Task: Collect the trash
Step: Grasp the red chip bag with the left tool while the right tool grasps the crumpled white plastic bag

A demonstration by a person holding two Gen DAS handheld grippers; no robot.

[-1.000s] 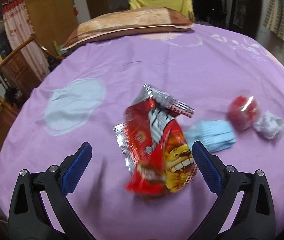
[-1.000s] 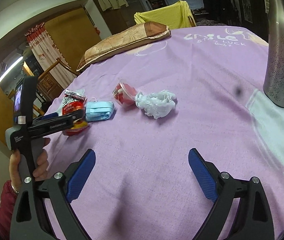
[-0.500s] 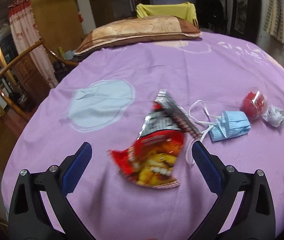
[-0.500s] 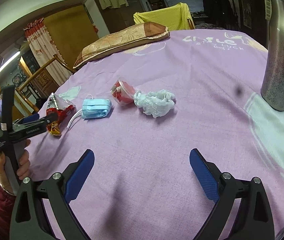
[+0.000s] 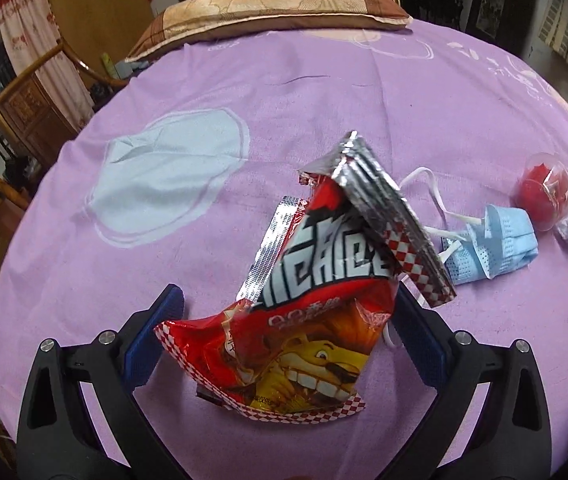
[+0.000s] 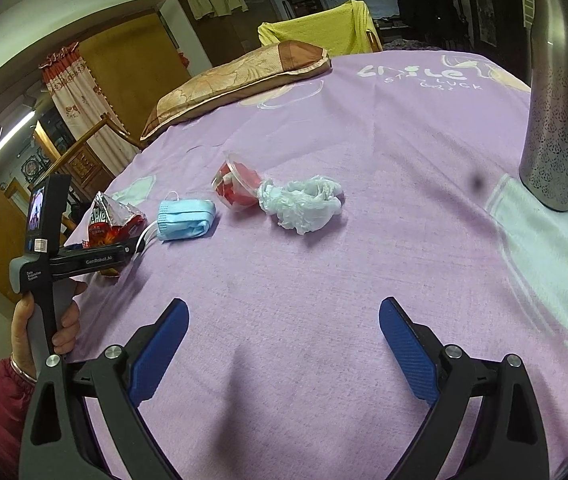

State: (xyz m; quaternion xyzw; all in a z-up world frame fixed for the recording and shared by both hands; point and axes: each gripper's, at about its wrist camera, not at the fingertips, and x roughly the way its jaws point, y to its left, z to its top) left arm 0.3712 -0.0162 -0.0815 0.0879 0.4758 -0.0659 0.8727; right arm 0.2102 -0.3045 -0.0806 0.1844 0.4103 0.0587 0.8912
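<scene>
Straddling the snack bag (image 5: pixel 307 312), the left claw (image 5: pixel 284 340) was seen spread wide, blue pads either side of the bag's lower half, nothing pinched yet. Right claw (image 6: pixel 284 344) also spread, held over bare purple bed cover (image 6: pixel 363 160), well apart from any trash.

Risks, as judged:
- Bag is crumpled foil, puffed w/ its torn top standing up. If the pads were closed only on the loose edge, it could slip or fold out of the grip.
- Mask's white ear loop (image 5: pixel 427 184) was seen running just beside/under the bag near the right pad; it could get snagged & the face mask (image 5: pixel 495 244) dragged along.
- Bed surface is soft; pressing down could bunch the cover into the pads.

Count of trash on the bed:
- 1 snack bag, near left edge
- 1 blue face mask, just right of bag
- 1 clear plastic cup (image 6: pixel 238 188) w/ red inside, tipped on its side
- 1 crumpled white tissue/wrap (image 6: pixel 303 202), touching the cup

Also 1 grey patterned bin (image 6: pixel 559 92) at right, likely the drop target; 1 pillow (image 6: pixel 236 80) at far end.
</scene>
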